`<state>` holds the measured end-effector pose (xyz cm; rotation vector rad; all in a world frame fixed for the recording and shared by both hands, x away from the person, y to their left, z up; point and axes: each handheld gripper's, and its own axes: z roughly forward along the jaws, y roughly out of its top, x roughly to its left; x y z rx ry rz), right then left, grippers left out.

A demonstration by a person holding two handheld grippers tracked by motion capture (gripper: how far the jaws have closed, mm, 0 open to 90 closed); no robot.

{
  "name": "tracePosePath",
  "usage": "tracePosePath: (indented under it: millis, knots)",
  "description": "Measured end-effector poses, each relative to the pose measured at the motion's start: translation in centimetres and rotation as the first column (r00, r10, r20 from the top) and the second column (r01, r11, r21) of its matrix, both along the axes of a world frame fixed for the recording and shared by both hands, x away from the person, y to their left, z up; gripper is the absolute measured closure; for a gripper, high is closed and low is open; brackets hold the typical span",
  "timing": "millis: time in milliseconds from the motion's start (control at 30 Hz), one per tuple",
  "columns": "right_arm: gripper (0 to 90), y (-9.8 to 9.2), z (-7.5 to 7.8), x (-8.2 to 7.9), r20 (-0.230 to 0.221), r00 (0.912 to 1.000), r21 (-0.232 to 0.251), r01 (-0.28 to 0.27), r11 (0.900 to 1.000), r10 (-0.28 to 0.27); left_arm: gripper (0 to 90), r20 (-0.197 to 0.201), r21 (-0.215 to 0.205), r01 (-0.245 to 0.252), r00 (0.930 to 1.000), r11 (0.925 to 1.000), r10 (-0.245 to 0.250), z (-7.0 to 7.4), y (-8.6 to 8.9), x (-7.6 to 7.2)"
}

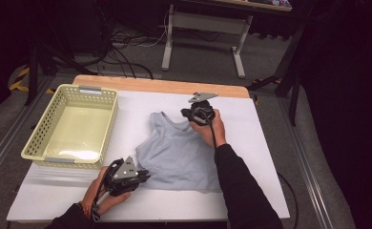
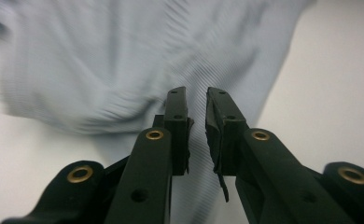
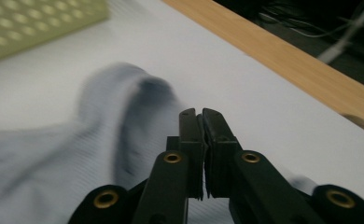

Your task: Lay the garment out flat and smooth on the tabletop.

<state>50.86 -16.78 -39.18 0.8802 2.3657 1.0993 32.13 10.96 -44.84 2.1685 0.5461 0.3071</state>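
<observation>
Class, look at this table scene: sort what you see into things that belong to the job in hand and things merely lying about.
Part of the job:
- light blue tank top, spread on the white table
- left tool at its lower corner
- right tool at its shoulder strap

Lying about:
- yellow basket, nothing in it
- desk frame on the floor behind, with cables

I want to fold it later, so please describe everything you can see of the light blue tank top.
The light blue tank top is a small sleeveless garment of finely ribbed knit fabric. It lies mostly flat on the white table cover, neckline toward the far edge, hem toward the person. The right tongs are at its far shoulder strap, and the left tongs at its near left hem corner, with cloth between their jaws.
</observation>
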Motion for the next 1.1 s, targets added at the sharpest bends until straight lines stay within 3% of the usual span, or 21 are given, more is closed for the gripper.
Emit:
tracePosePath:
  millis: [67,100,333,433,500,600,633,700,900,967,1100]
  knots:
    - [80.9,1.5,-0.1,0.0,-0.023,0.9991,0.014,-0.035,0.999,0.035,76.4,-0.004,0.001,-0.03,0.9996,0.9996,0.03,0.1,0.3,0.4]
    - [78.0,2.4,-0.3,0.2,-0.028,0.9987,-0.002,-0.042,0.999,0.042,74.9,-0.01,0.008,-0.039,0.9992,0.9992,0.039,-0.1,0.3,0.5]
    - [68.2,5.7,-2.3,2.2,-0.103,0.9935,0.009,-0.047,0.999,0.048,72.2,-0.046,0.064,-0.033,0.9983,0.9974,0.036,-1.0,0.0,0.9]
    - [66.1,6.8,-2.8,2.3,-0.101,0.992,-0.02,-0.077,0.997,0.075,71.4,-0.06,0.094,-0.025,0.9977,0.9952,0.031,-1.4,-0.1,0.9]
    - [65.9,7.0,-2.5,2.0,-0.078,0.9934,-0.011,-0.085,0.996,0.084,71.7,-0.064,0.088,-0.027,0.9974,0.9958,0.032,-1.5,-0.1,0.9]
    - [64.2,7.0,-1.9,1.8,-0.059,0.9934,0.026,-0.097,0.995,0.099,71.8,-0.07,0.082,-0.022,0.9971,0.9964,0.028,-1.6,0.0,1.0]
    - [62.3,6.9,-1.7,1.7,-0.051,0.9934,0.059,-0.1,0.993,0.103,71.9,-0.075,0.078,-0.025,0.9967,0.9967,0.031,-1.6,0.0,1.0]
    - [60.6,7.0,-1.6,1.6,-0.06,0.9909,0.067,-0.116,0.991,0.12,71.9,-0.068,0.084,-0.026,0.9972,0.9961,0.032,-1.6,-0.1,1.0]
    - [61.0,7.7,-2.5,1.6,-0.074,0.9929,-0.02,-0.095,0.995,0.093,72.1,-0.069,0.082,-0.028,0.997,0.9963,0.033,-1.6,-0.1,1.0]
    - [63.3,7.5,-3.3,2.2,-0.087,0.9946,-0.061,-0.061,0.996,0.056,72.1,-0.066,0.085,-0.03,0.9972,0.9959,0.035,-1.6,-0.1,0.9]
    - [65.8,7.2,-4.4,3.2,-0.114,0.9934,-0.087,-0.024,0.996,0.014,72.6,-0.072,0.08,-0.026,0.9969,0.9965,0.031,-1.7,-0.1,1.0]
